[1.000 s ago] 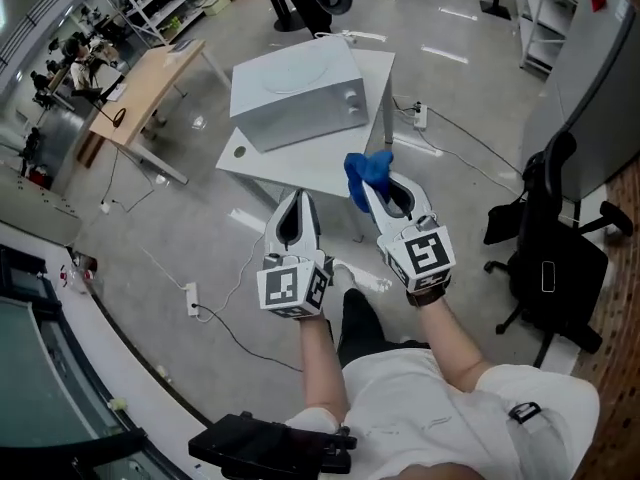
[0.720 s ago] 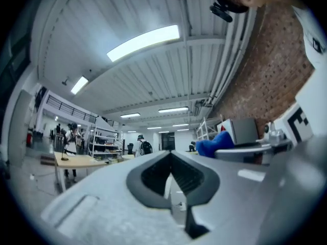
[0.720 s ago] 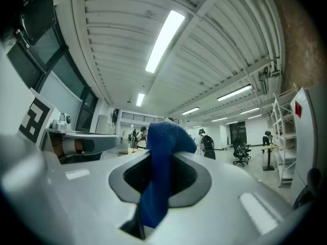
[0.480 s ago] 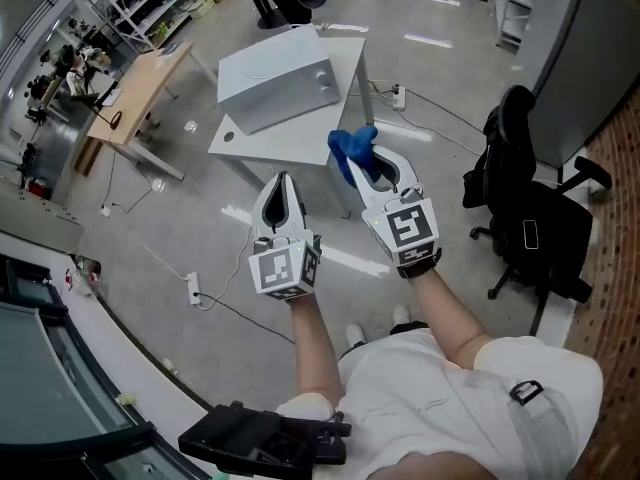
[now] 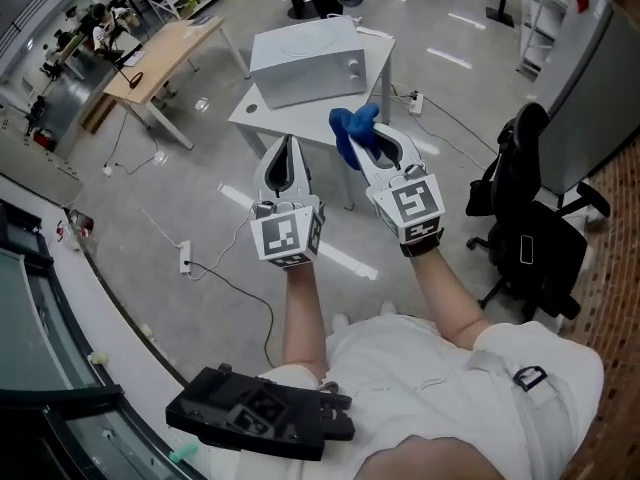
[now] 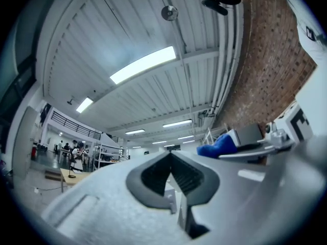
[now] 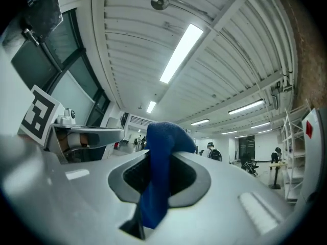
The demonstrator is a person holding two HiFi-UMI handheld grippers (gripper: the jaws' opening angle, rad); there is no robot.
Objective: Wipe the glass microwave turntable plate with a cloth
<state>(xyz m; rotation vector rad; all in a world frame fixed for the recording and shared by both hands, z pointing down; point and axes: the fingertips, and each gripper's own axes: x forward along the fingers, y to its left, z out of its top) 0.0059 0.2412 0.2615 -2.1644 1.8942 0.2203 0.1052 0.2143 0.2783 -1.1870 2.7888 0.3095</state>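
In the head view my right gripper [image 5: 358,146] is shut on a blue cloth [image 5: 352,130] that bunches out past its tips. The right gripper view shows the same cloth [image 7: 159,180] pinched between the jaws and hanging down. My left gripper [image 5: 287,148] is held beside it, shut with nothing in it; in its own view the jaws meet at the tip [image 6: 171,156]. Both are held in the air, short of the white table [image 5: 262,118] that carries a white microwave [image 5: 310,63]. I cannot make out the glass plate.
A black office chair [image 5: 528,230] stands to the right. A wooden desk [image 5: 165,56] is at the far left. A power strip with cables [image 5: 184,259] lies on the floor. A black device [image 5: 255,420] hangs at the person's waist.
Both grippers have risen in the view and now overlap the table's near edge. The head view has swung. The cloth stays in the right gripper.
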